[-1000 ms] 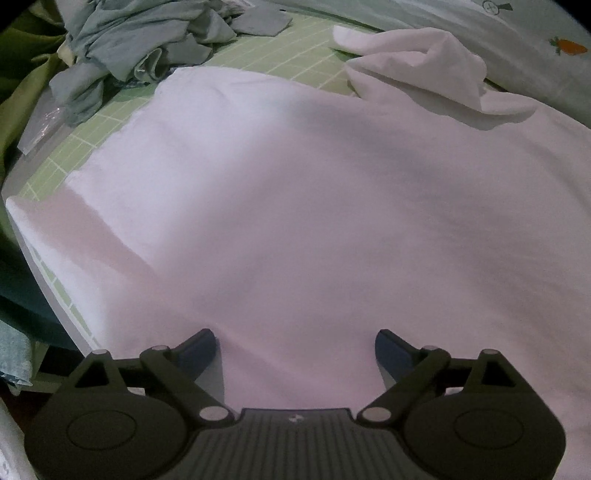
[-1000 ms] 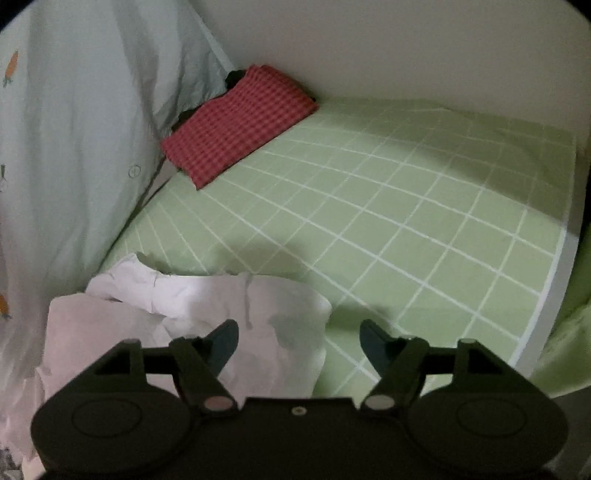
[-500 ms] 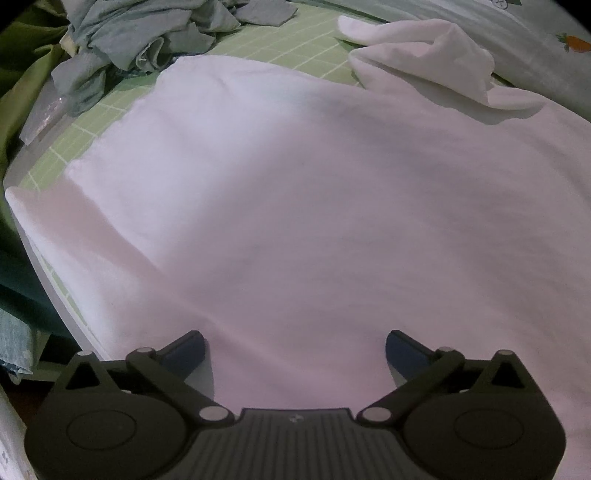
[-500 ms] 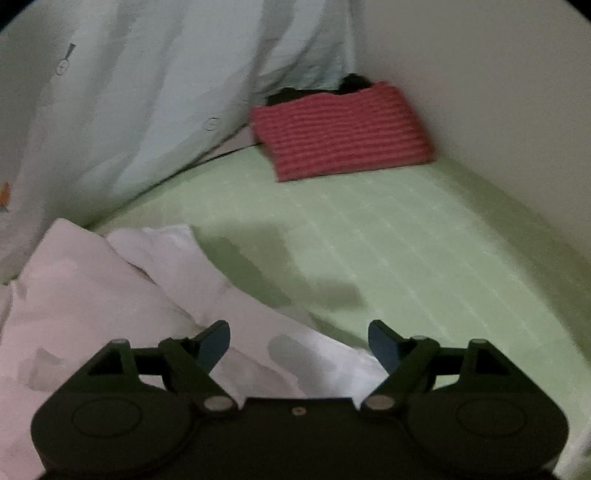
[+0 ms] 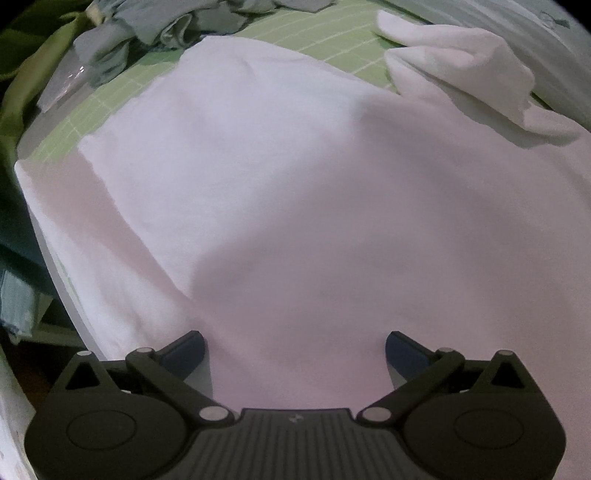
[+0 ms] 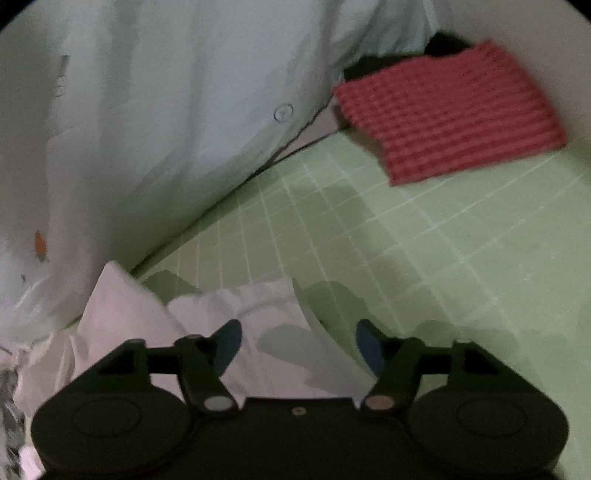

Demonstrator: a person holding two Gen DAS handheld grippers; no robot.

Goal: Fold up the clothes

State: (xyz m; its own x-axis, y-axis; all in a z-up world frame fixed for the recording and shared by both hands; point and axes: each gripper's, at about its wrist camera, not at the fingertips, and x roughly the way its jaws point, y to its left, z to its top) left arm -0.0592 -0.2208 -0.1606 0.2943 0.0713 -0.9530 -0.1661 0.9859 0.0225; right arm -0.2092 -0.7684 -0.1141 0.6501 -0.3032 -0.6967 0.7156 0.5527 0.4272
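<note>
Jaws wide over white shirt (image 5: 295, 192); no legible writing.

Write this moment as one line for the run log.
left gripper: open over white garment | right gripper: closing, nothing gripped, above sleeve

One white garment (image 5: 295, 192), two tongs (image 5: 294, 349)

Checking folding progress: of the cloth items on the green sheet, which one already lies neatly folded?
The red checked cloth, lying as a flat rectangle by the far wall. The white garment is only spread out, and the grey clothes are a crumpled heap.
</note>
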